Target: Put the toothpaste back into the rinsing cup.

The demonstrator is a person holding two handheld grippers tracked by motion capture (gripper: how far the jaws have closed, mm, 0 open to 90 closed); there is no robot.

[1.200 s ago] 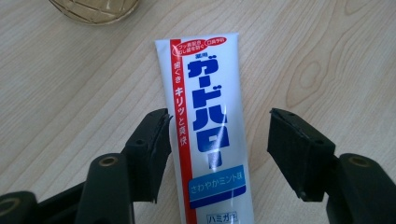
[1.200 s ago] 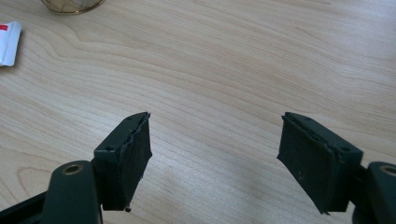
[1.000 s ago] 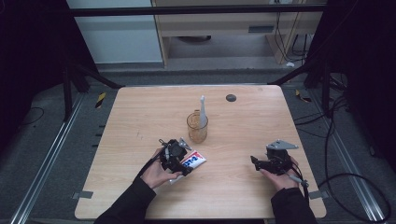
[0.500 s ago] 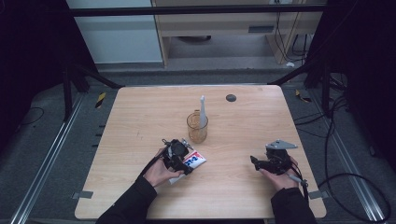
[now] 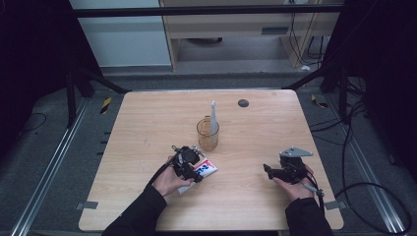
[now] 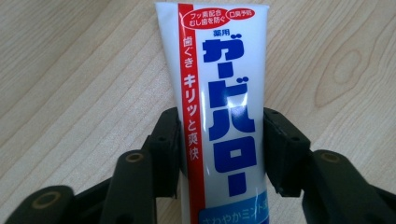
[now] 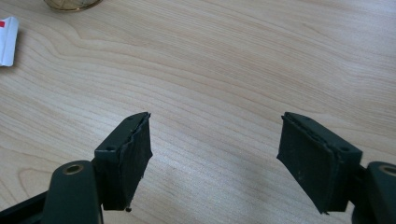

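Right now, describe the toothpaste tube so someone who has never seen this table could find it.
On the wooden table, look just in front of the amber glass cup. The toothpaste tube lies flat between the left gripper fingers, the only white thing printed in blue letters with a red stripe.

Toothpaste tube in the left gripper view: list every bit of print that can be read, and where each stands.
All on the tube, lying on the table:
"フッ素配合 むし歯を防ぐ" in a red bubble at the top
"口臭予防" in the red bubble beside it
"薬用" in small blue
"ガードハロー" in large blue, running down
"歯ぐき キリッと爽快" beside the red stripe
"さわやかミント" on the blue band, cut off
High view: tube print too small to read.
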